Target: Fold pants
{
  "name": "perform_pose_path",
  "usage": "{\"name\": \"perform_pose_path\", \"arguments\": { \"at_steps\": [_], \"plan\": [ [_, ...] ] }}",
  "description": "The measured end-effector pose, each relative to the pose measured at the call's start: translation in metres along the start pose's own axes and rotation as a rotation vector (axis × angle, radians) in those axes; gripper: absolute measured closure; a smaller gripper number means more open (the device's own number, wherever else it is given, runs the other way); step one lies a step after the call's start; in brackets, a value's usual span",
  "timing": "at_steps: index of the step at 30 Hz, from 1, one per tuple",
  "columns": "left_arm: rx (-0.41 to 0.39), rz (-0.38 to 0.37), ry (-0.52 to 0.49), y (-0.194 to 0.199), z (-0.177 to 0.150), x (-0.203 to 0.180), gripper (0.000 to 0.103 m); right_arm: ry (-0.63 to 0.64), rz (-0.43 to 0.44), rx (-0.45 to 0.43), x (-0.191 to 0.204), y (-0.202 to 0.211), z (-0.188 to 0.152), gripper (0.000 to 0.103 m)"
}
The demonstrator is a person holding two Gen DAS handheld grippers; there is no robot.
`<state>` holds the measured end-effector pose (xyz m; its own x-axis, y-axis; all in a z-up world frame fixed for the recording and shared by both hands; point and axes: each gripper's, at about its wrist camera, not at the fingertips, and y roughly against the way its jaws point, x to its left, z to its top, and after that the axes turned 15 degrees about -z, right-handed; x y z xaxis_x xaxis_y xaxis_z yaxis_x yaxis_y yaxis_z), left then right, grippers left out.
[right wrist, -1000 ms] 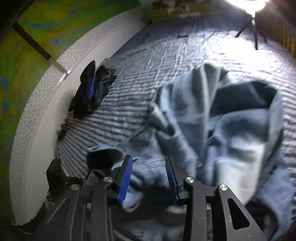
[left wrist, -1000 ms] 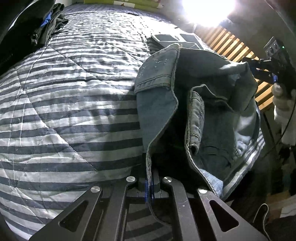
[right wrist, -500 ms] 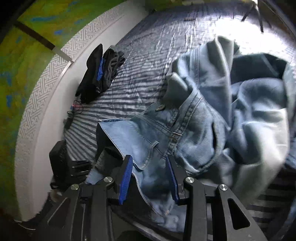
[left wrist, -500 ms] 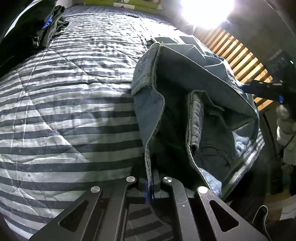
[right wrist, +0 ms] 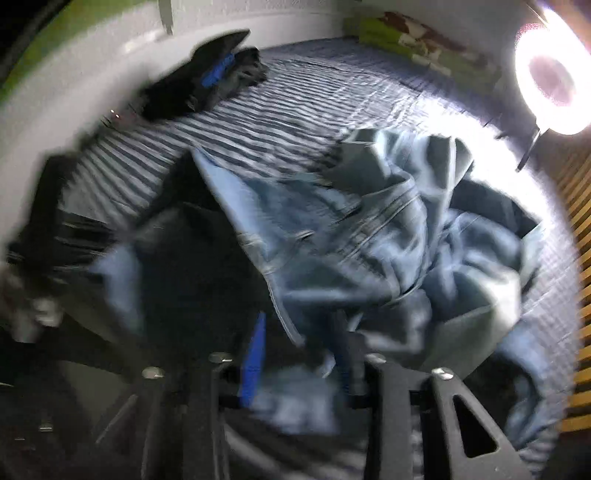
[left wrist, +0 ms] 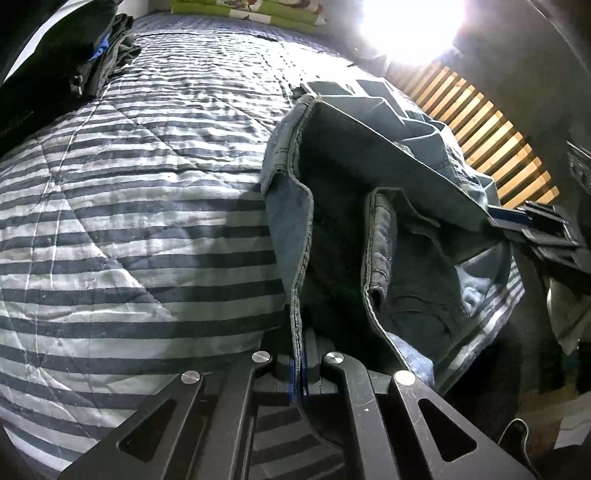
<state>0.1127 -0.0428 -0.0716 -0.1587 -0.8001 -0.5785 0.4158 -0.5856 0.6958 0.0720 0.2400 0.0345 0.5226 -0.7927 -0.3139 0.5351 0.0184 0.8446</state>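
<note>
Crumpled blue jeans lie near the right edge of a striped bed quilt. My left gripper is shut on a seamed edge of the denim, which rises taut from its pads. Across the pile, my right gripper touches the far side of the jeans. In the blurred right wrist view the jeans fill the middle. There my right gripper stands open, its blue pads apart, with a denim edge hanging between them.
A heap of dark clothes sits at the quilt's far left, by the wall. Green pillows lie at the head. Wooden slats run along the right side. A bright ring light glares at the far right.
The right gripper has swung fast, blurring its view, and moved in close to the jeans' far side, still open. The left gripper keeps its hold and the denim edge is stretched tighter.
</note>
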Motion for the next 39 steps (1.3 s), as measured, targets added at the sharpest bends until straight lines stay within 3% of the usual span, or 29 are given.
{"name": "perform_pose_path", "arguments": {
  "at_steps": [2,6,9,12,14,15,19,23,27,32,34,39],
  "plan": [
    [-0.007,-0.006,0.000,0.004,-0.001,0.000,0.102,0.011,-0.077,-0.017,-0.004,0.000,0.013,0.098],
    [-0.009,-0.044,-0.002,0.009,-0.002,0.001,0.102,-0.022,-0.222,-0.119,-0.024,0.016,0.057,0.099],
    [-0.023,-0.068,-0.001,0.017,-0.002,0.001,0.101,-0.057,-0.276,-0.165,-0.037,0.022,0.099,0.099],
    [-0.060,-0.085,-0.004,0.031,-0.002,-0.001,0.080,-0.095,-0.252,-0.164,-0.042,0.020,0.136,0.099],
    [-0.072,-0.117,0.007,0.035,-0.003,-0.001,0.046,-0.124,-0.231,-0.152,-0.042,0.013,0.158,0.099],
    [-0.075,-0.117,0.010,0.036,-0.004,0.000,0.042,-0.127,-0.227,-0.145,-0.040,0.008,0.167,0.099],
    [-0.053,-0.114,0.013,0.029,-0.008,-0.004,0.036,-0.149,-0.207,-0.110,-0.027,-0.017,0.199,0.099],
    [-0.041,-0.178,0.049,0.025,-0.008,-0.002,0.026,-0.153,-0.198,-0.105,-0.015,-0.032,0.223,0.099],
    [-0.022,-0.214,0.107,0.019,-0.006,0.004,0.026,-0.141,-0.198,-0.094,-0.001,-0.048,0.243,0.099],
    [-0.065,-0.224,0.056,0.039,-0.002,-0.008,0.022,-0.127,-0.214,-0.076,0.006,-0.067,0.251,0.099],
    [-0.041,-0.243,0.053,0.032,-0.002,-0.013,0.022,-0.139,-0.209,-0.063,0.005,-0.073,0.252,0.099],
    [-0.016,-0.199,0.018,0.030,-0.001,-0.023,0.022,-0.149,-0.209,-0.051,0.006,-0.076,0.253,0.099]
  ]
}}
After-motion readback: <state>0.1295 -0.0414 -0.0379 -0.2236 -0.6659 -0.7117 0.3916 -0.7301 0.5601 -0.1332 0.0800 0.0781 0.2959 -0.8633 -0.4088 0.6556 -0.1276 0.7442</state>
